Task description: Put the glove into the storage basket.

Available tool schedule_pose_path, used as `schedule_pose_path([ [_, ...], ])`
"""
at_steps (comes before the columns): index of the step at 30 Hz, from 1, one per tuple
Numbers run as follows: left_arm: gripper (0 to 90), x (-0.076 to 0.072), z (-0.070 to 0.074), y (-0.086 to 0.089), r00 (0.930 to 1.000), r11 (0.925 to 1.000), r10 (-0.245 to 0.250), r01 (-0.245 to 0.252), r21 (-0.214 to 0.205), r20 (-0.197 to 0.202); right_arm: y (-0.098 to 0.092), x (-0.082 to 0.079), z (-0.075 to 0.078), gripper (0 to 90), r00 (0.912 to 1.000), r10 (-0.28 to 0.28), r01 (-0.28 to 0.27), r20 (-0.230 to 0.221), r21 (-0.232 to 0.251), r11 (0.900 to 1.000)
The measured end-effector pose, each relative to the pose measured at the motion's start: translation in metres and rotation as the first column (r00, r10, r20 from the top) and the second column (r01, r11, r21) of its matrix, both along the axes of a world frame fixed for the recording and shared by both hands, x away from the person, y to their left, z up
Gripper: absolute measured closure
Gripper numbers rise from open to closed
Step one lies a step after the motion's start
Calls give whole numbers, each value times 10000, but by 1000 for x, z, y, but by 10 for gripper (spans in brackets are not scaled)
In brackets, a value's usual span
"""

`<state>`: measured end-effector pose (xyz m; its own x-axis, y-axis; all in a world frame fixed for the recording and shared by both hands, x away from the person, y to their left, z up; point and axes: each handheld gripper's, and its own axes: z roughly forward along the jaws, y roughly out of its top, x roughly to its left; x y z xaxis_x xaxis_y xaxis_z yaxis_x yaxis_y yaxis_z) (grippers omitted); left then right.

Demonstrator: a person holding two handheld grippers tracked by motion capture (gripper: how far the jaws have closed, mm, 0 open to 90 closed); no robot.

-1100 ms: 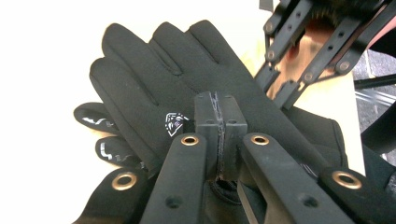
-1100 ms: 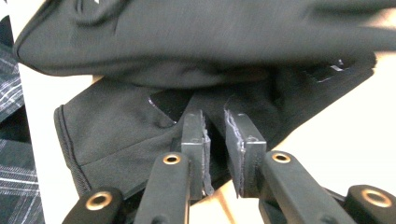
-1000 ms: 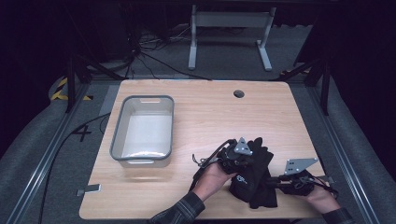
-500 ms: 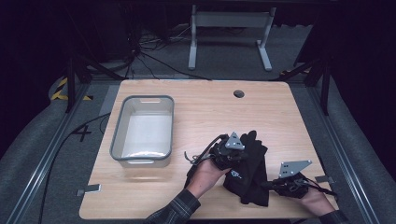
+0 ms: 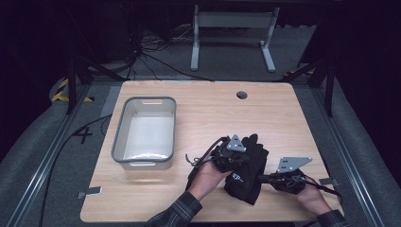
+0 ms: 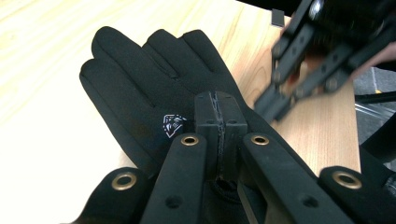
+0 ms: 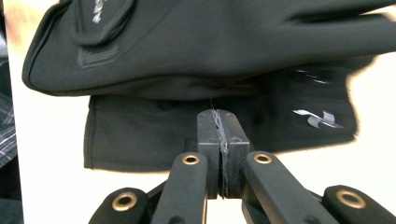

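High view: both hands low, left gripper [image 5: 235, 158] over gloves [image 5: 249, 172].

The high view is evenly lit from above: the table [image 5: 208, 113] is bright and the floor around it is very dark. Shadows are soft and short. In the left gripper view the right gripper [image 6: 322, 56] is blurred by motion. In the right gripper view the wood is overexposed almost to white, and the gloves [image 7: 210, 51] look slightly soft.
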<state>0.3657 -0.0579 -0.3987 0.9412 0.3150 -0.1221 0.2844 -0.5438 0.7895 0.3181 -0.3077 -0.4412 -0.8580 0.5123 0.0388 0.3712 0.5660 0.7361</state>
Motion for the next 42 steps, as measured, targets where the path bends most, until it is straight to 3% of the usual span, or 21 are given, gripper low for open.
schedule_pose_path([
  [5,898,0,-7,-12,9998,9996,-170,173,231,-135,-32,-1,1,895,9966,-819,819,18,52,9966],
  [11,895,5,-28,-24,9989,9979,-90,118,632,-458,-43,-1,4,890,9934,-1131,1128,193,157,9935],
  [14,889,5,-35,-27,9987,9963,-148,189,837,-490,-43,-1,3,880,9937,-1104,1101,212,132,9938],
  [16,870,3,-32,-26,9991,9979,-146,170,625,-394,-42,-1,3,873,9938,-1096,1093,164,180,9938],
  [19,736,4,-24,-17,9999,9993,49,-45,370,-109,-39,1,3,856,9943,-1058,1055,161,191,9942],
  [21,693,6,-22,-9,9996,9991,267,-263,337,-109,-37,3,3,846,9946,-1032,1030,102,209,9945],
  [25,712,10,-27,5,9976,9959,621,-598,684,-318,-30,4,2,874,9959,-902,901,28,176,9958],
  [29,751,6,-34,13,9967,9931,590,-529,1048,-565,-22,8,-2,888,9968,-802,802,-14,7,9968],
  [38,754,-5,-47,8,9961,9849,143,9,1732,-866,-6,21,-10,893,9979,-647,645,-82,-288,9975],
  [42,750,-8,-49,10,9966,9841,177,-32,1778,-800,-3,27,-11,893,9979,-646,643,-99,-239,9976],
])
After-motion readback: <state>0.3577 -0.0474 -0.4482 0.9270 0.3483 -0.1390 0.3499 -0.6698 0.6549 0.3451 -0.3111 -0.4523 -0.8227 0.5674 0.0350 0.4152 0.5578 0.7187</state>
